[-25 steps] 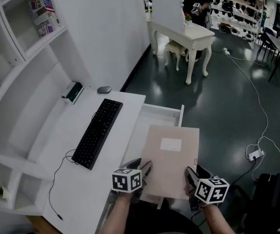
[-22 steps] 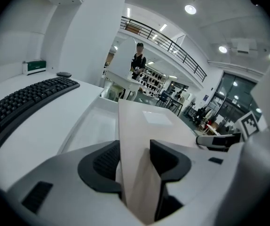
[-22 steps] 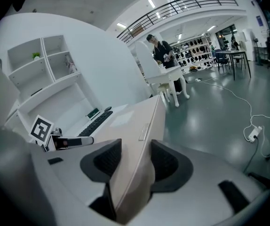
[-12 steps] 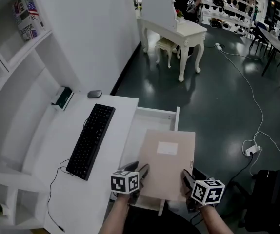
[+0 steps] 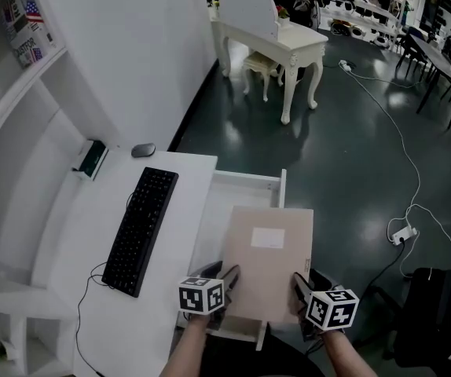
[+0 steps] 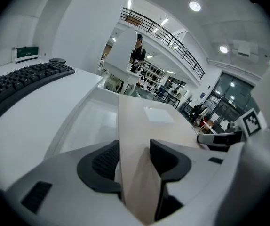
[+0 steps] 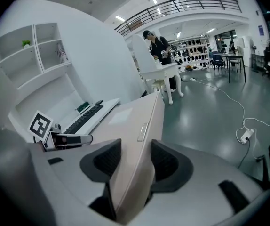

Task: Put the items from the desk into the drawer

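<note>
A beige folder (image 5: 268,259) with a white label lies flat over the open white drawer (image 5: 245,185) at the desk's right side. My left gripper (image 5: 227,283) is shut on the folder's near left edge, and my right gripper (image 5: 299,291) is shut on its near right edge. In the left gripper view the folder (image 6: 146,126) runs away from between the pads (image 6: 107,160). The right gripper view shows the folder (image 7: 134,126) clamped the same way, with its metal spine clip along the edge. The drawer's inside under the folder is hidden.
A black keyboard (image 5: 140,228) with its cable lies on the white desk (image 5: 76,250), a grey mouse (image 5: 142,151) and a green-and-white box (image 5: 90,159) behind it. White shelves stand at the left. A white dressing table (image 5: 276,42) and floor cables (image 5: 402,163) are beyond.
Both grippers and the folder have sunk a little toward the drawer. The head view has shifted, so the desk and drawer sit lower and further left in the picture.
</note>
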